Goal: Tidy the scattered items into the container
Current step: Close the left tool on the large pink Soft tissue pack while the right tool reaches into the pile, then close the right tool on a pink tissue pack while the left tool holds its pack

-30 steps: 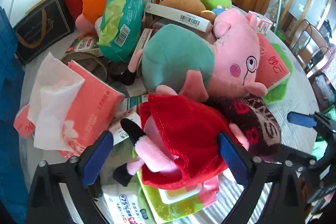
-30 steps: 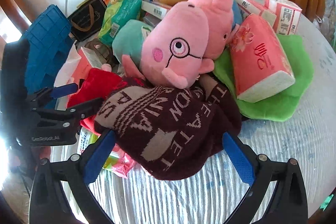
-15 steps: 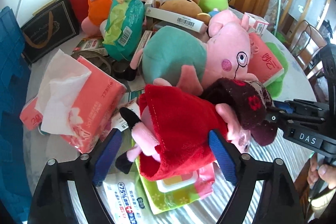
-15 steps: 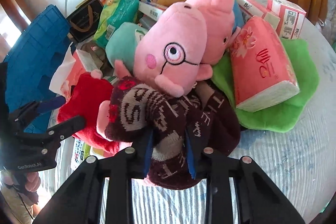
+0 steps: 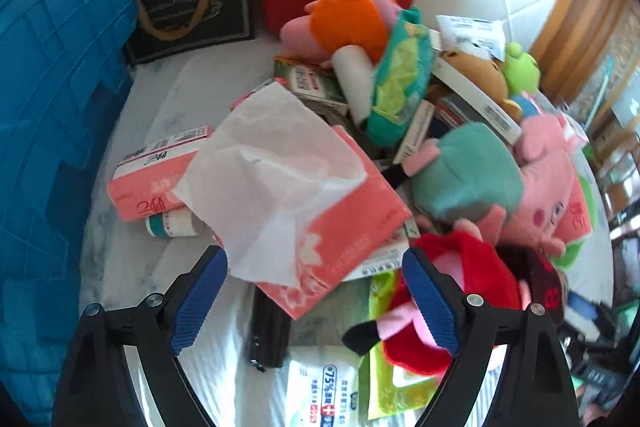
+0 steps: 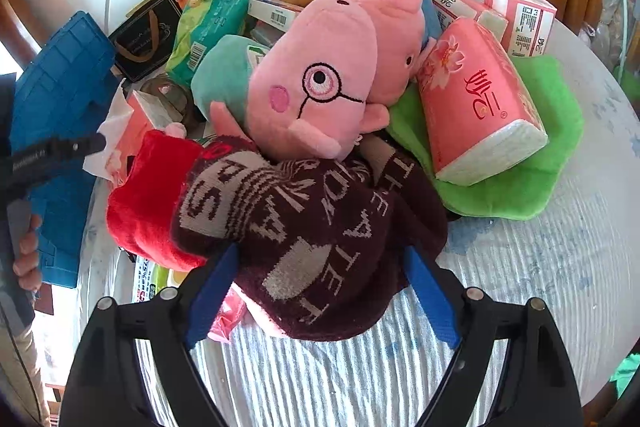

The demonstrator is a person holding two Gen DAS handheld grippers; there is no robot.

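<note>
Tabletop (image 6: 540, 267): knit hat (image 6: 320, 227) between spread right tongs (image 6: 320, 301).

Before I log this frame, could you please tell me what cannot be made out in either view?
- Crate interior: both views show only its outer wall; contents unknown.
- Knit hat: in the right view, unclear whether the jaws touch it; its edges cover them. In the left view it is blurred.
- Bottle: left view, mostly under the tissue pack.
- Red plush: its face is hidden in both views.
</note>
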